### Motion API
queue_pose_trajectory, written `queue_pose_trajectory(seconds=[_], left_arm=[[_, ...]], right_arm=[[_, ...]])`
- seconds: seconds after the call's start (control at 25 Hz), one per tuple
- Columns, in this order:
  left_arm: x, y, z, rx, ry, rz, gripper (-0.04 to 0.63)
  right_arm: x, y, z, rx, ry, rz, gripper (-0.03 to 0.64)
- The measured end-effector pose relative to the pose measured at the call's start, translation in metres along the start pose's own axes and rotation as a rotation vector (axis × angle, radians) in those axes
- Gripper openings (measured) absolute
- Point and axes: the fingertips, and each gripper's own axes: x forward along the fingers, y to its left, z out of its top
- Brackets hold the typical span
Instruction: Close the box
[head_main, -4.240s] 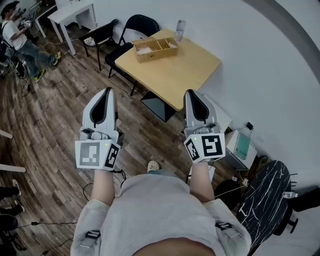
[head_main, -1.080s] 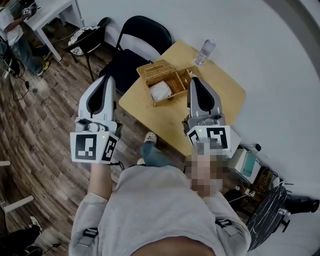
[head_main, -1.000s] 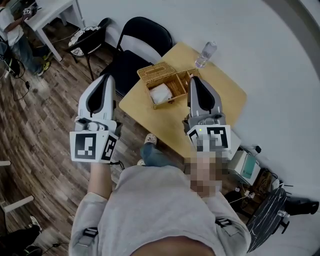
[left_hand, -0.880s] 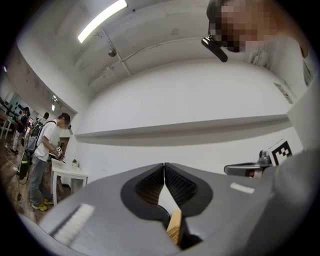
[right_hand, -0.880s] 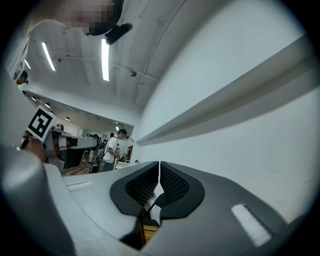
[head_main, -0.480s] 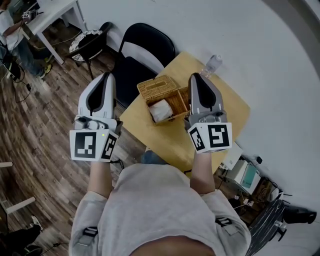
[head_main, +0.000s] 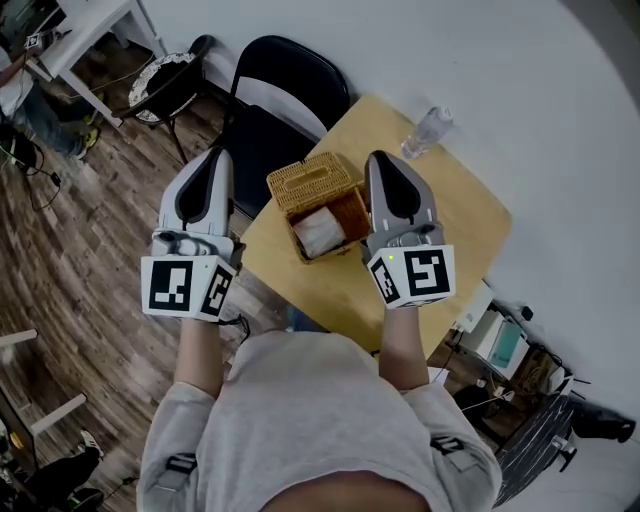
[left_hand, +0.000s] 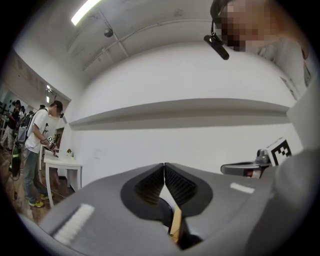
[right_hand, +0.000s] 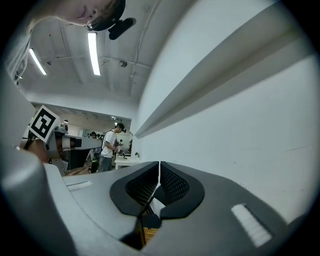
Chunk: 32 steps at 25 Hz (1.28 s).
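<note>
A woven wicker box (head_main: 308, 188) stands on the near-left corner of a light wooden table (head_main: 450, 235). One compartment is open and shows something white (head_main: 320, 232) inside; the part behind it shows woven wicker. In the head view my left gripper (head_main: 214, 156) hovers left of the box, over the table's edge and a black chair. My right gripper (head_main: 381, 157) hovers over the box's right side and hides it. Both point roughly level at a white wall. The left gripper (left_hand: 164, 164) and the right gripper (right_hand: 159, 163) each have jaws shut with nothing between them.
A clear plastic bottle (head_main: 424, 129) stands at the table's far edge. A black folding chair (head_main: 281, 98) sits against the table's left side, with another chair (head_main: 170, 75) and a white table (head_main: 82, 25) beyond. A person (left_hand: 35, 150) stands far left. Equipment (head_main: 497, 343) lies on the floor at right.
The table and box have drawn nearer and now lie between my two grippers. Both grippers have advanced over the table's edge, still shut.
</note>
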Motion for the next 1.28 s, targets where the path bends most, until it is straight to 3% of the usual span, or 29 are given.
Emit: queue_pose_trajectory(seconds=[0.32,0.76,1.04,1.28], left_arm=[[0.030,-0.001,-0.047,-0.005,0.101,-0.076,0.060],[0.078,0.015,-0.140,-0.110,0.341,-0.290,0.061],[0.102,0.012,-0.204,-0.098,0.502,-0.469,0.063],[0.113,0.009,-0.257,-0.079,0.626,-0.564,0.063]], right_arm=[[0.010,-0.007,-0.041,0.054,0.056,-0.010,0.012],[0.024,0.001,-0.046,0.024,0.122,-0.091,0.012],[0.031,0.000,-0.054,-0.001,0.166,-0.167,0.012],[0.033,-0.003,-0.062,-0.009,0.199,-0.218,0.012]])
